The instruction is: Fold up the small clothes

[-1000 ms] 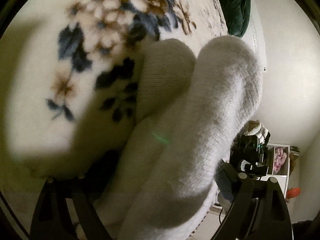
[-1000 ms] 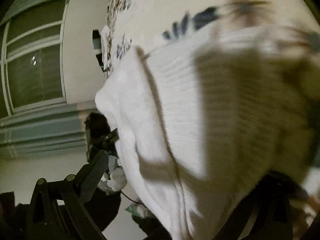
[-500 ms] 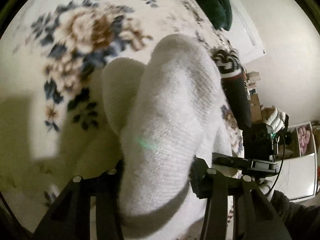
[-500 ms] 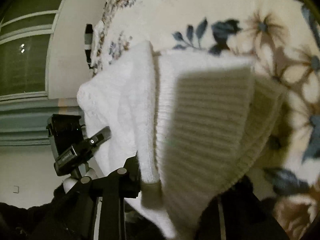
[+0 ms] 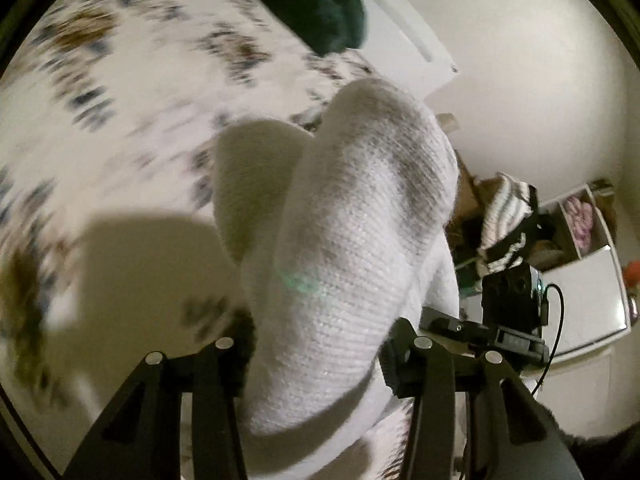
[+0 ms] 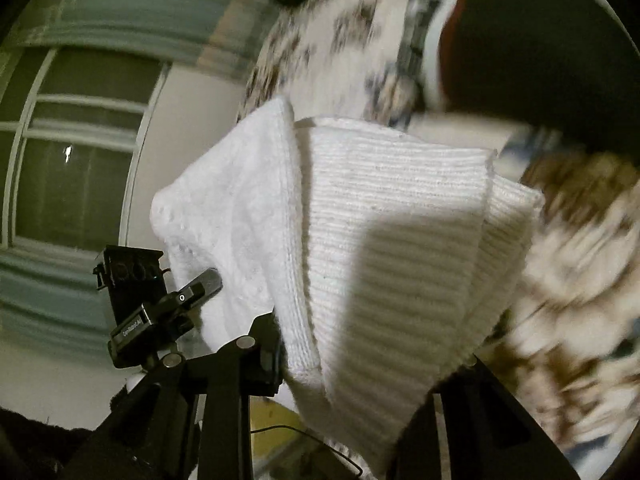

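The left gripper is squeezing a pair of white socks between its two black fingers, and the toe ends are sticking up toward 12 o'clock in the left wrist view. One sock toe is lying in front and the other is peeking out behind it at 10 o'clock. The socks are being held up above a flowered blanket, which is looking blurry. A dark green pillow is sitting on the blanket at 12 o'clock. At 3 o'clock the other gripper's black camera box is showing, close beside the socks, with a white shelf behind it and a striped cloth just above it. In the right wrist view, the right gripper is pinching the ribbed cuff end of the white socks, and the cuffs are fanning out toward 1 o'clock. The bumpy inside of one sock is showing at 9 o'clock. The left gripper's camera box is sitting at 8 o'clock, touching the sock cloth. A window is filling the 9 to 10 o'clock side, and the flowered blanket is blurry at 3 o'clock.
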